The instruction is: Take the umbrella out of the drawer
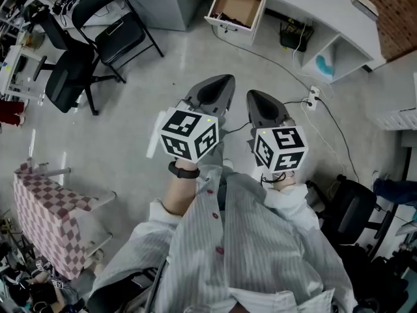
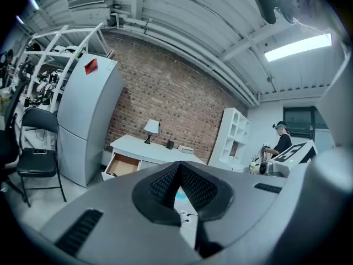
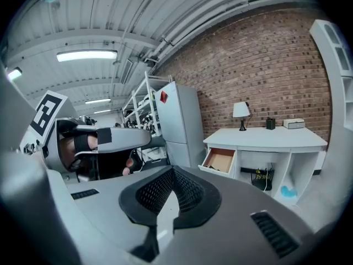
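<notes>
Across the floor [image 1: 163, 70] the worktop's [image 1: 306, 2] drawer [image 1: 238, 5] stands open, the umbrella [image 1: 229, 23] probably that dark shape inside, so your left tongs [image 2: 179, 166] and right tongs [image 3: 172, 170] wait pressed together, empty, well short.

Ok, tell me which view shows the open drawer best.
The head view: it looks down into the drawer, showing its brown bottom and dark things near its front. In the right gripper view the drawer is smaller, seen slantwise; in the left gripper view it is smaller still.
</notes>
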Demonstrator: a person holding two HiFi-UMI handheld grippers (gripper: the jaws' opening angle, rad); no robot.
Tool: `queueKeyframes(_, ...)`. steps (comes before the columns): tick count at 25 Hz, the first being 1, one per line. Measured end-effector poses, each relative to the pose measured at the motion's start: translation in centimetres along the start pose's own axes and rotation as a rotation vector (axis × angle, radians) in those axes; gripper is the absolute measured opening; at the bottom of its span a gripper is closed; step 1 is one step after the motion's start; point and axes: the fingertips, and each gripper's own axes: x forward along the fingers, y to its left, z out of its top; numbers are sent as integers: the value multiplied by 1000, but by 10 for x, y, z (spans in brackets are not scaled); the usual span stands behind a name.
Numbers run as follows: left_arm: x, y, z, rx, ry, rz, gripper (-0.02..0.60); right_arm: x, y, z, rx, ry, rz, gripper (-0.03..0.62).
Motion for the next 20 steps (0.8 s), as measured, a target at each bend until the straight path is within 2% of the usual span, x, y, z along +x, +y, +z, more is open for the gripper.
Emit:
queueKeyframes(8,59,30,10,15,8,-28,9,45,-43,10,0,11,-41,35)
queueKeyframes(20,142,110,52,73,42,-62,9,149,-92,48,39,11,-85,35)
